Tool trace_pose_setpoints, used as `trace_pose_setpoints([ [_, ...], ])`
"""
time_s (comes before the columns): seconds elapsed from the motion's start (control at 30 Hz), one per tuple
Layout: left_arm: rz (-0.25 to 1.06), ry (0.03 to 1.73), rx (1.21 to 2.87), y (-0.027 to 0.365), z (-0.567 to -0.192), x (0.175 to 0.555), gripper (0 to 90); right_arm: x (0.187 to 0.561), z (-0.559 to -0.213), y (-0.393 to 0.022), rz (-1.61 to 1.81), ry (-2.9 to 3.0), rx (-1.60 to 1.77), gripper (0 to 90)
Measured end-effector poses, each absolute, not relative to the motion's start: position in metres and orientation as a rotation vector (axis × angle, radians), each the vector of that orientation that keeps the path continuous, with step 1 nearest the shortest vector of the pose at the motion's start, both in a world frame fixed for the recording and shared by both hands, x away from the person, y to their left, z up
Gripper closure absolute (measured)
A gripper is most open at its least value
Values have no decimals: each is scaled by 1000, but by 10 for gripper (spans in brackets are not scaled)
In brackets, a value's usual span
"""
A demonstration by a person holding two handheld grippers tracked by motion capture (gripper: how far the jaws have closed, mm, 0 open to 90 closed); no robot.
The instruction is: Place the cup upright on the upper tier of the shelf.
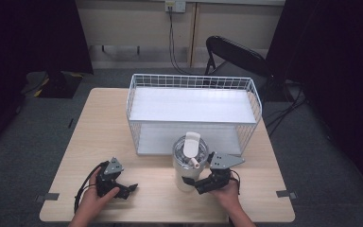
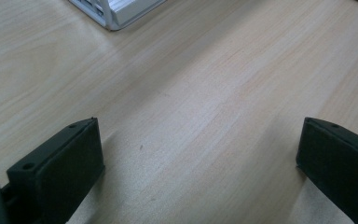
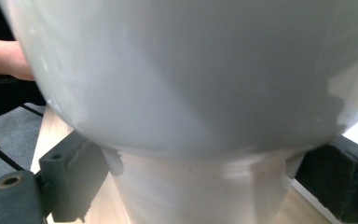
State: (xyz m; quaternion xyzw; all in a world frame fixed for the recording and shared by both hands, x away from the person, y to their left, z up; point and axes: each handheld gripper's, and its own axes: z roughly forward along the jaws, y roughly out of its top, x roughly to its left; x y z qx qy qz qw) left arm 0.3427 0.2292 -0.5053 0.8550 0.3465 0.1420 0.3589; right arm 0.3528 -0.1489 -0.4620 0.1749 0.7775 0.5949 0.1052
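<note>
A white tumbler with a clear lid and a white flap stands upright on the wooden table, just in front of the wire basket. My right gripper is open, its jaws on either side of the tumbler's narrow lower part and close against it. The right gripper view has the tumbler's wider body looming above the jaws. My left gripper rests open near the table's front left, and in the left gripper view there is bare wood between its jaws.
The white wire basket with a solid shelf takes up the back half of the table; its corner lies ahead of the left gripper. A black folding chair stands behind the table. Dark curtains hang at both sides.
</note>
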Motion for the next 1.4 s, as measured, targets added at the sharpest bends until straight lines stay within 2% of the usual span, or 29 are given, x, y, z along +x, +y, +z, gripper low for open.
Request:
trace_pose_setpoints([
  [0.47, 366, 893, 2205, 229, -505, 343, 0, 345, -460, -159, 1786, 2231, 534, 103],
  [1.4, 367, 894, 2204, 229, -505, 343, 0, 355, -395, -179, 1860, 2225, 513, 103],
])
